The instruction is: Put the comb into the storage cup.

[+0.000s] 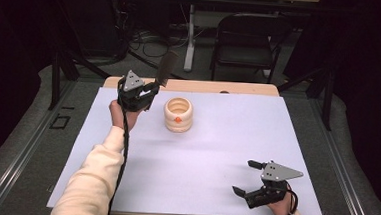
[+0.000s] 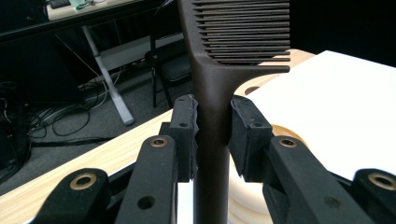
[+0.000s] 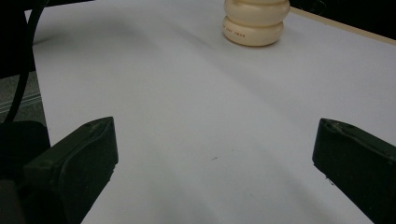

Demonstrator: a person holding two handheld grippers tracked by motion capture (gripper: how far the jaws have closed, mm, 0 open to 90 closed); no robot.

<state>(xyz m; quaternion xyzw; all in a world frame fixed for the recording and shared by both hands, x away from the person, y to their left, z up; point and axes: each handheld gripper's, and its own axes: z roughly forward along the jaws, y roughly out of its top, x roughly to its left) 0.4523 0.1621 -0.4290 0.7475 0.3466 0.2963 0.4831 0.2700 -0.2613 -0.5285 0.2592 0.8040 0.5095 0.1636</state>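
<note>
The counter (image 1: 200,153) is wide and white, with a strip of pale wood along its far edge. Around it the room is dark, with a grey floor, a black folding chair (image 1: 248,38) behind the counter, and loose cables lying by a white pole. A cream pot (image 1: 178,114) shaped like stacked rings stands on the counter toward the far side. The left gripper (image 1: 152,87) is up near the far left part of the counter, just beside the pot, and its fingers are squeezed tight on the handle of a dark brown comb (image 1: 167,68). The comb stands up, above the far edge. The left gripper view shows the comb's thin teeth (image 2: 245,32) up close, which are too small to see from above. The right gripper (image 1: 248,178) rests near the front right corner, well apart from the pot. Its fingers are spread wide with nothing between them.
</note>
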